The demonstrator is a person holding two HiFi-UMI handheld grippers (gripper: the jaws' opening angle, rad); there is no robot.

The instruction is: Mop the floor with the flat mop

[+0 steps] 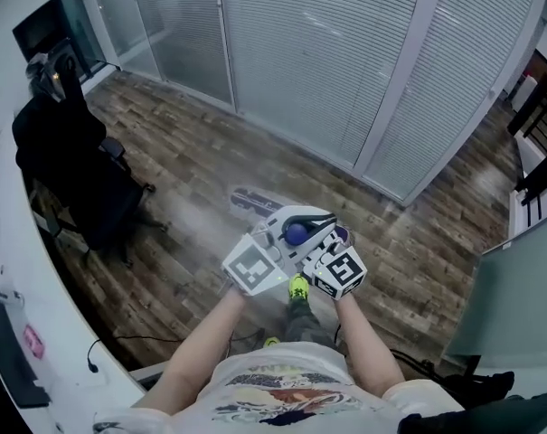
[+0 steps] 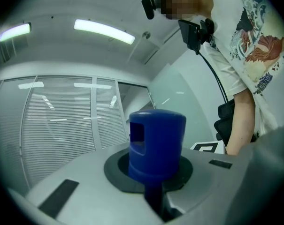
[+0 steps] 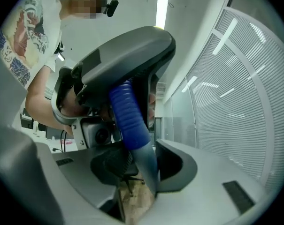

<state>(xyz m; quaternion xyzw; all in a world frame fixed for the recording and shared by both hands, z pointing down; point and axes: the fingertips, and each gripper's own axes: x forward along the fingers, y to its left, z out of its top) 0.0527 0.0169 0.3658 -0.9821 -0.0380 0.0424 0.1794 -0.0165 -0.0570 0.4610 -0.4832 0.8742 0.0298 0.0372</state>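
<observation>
The flat mop's head lies blurred on the wood floor just ahead of me, with a pale wet streak to its left. The handle's blue end cap stands between my two grippers, which are held close together. My left gripper is shut on the handle just under that blue cap. My right gripper sits right beside it. In the right gripper view the ribbed blue grip and grey pole run down between the jaws of my right gripper, which are shut on it, with the left gripper just above.
A black office chair stands at the left beside a curved white desk. A glass wall with blinds closes off the far side. A cable lies on the floor near the desk. My green shoe shows below the grippers.
</observation>
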